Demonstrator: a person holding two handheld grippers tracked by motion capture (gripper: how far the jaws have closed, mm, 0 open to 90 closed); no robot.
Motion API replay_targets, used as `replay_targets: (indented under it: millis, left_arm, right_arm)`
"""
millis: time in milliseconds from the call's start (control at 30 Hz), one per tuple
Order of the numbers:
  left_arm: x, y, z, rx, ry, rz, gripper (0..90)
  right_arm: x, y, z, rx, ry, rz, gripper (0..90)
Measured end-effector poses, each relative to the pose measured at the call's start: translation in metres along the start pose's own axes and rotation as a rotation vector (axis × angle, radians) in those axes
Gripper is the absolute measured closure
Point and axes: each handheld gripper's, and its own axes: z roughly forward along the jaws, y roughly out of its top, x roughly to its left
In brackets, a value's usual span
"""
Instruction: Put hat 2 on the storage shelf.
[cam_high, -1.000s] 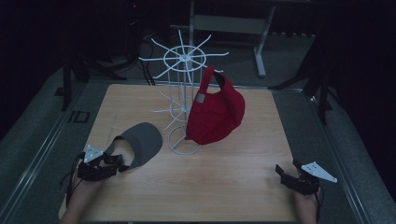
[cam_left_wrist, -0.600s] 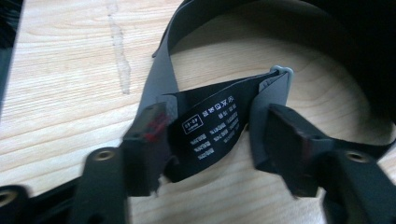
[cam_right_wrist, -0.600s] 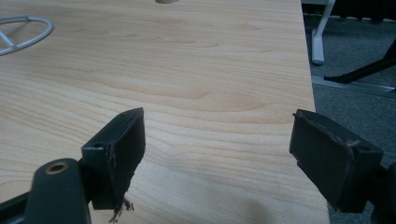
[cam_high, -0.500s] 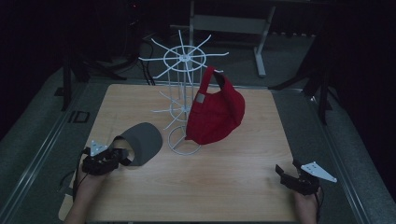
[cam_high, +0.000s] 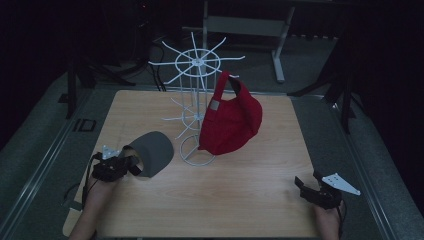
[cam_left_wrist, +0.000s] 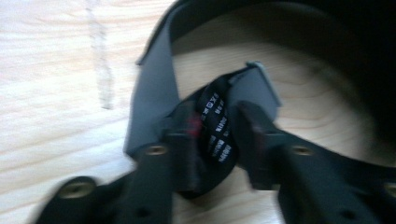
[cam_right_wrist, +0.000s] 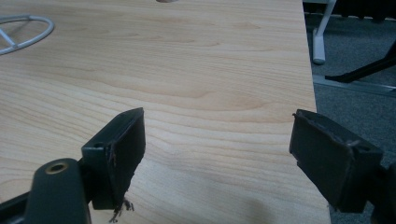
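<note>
A grey cap (cam_high: 152, 152) rests at the table's front left, close to the base of a white wire rack (cam_high: 197, 62). My left gripper (cam_high: 131, 162) is shut on the cap's back edge. In the left gripper view the jaws (cam_left_wrist: 217, 114) pinch the black inner label (cam_left_wrist: 219, 144) beside the grey strap (cam_left_wrist: 154, 93). A red cap (cam_high: 232, 120) hangs on the rack's right side. My right gripper (cam_high: 300, 184) sits at the front right corner; its jaws (cam_right_wrist: 233, 140) stand wide open over bare wood.
The wooden table (cam_high: 250, 190) has free room between the two grippers. The rack's ring base (cam_right_wrist: 28, 28) lies far left in the right gripper view. The table's right edge (cam_right_wrist: 310, 93) drops to a grey floor with stand legs.
My left gripper has crept slightly forward and right with the grey cap, which has tipped up a little. The right gripper has not moved.
</note>
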Motion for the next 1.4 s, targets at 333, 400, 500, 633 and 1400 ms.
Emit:
replay_targets:
  millis: [333,400,500,633,1400]
  left_arm:
    - [-0.004,-0.008,-0.005,-0.066,0.012,0.039,89.0]
    - [-0.003,-0.009,-0.010,-0.098,0.016,0.032,89.2]
    - [-0.001,-0.007,-0.019,-0.155,0.013,0.021,89.3]
    - [0.001,-0.003,-0.035,-0.221,0.020,0.037,89.3]
    - [-0.023,0.048,-0.096,-0.506,-0.009,0.148,89.4]
  right_arm:
    - [-0.001,0.000,0.000,0.000,0.002,0.006,18.2]
    - [-0.001,0.000,0.000,0.004,0.001,0.010,18.2]
    - [-0.001,0.000,0.000,0.008,0.000,0.009,18.3]
    - [-0.001,0.000,0.000,0.007,-0.001,0.011,18.3]
    - [-0.002,0.000,-0.001,-0.008,0.005,0.025,18.3]
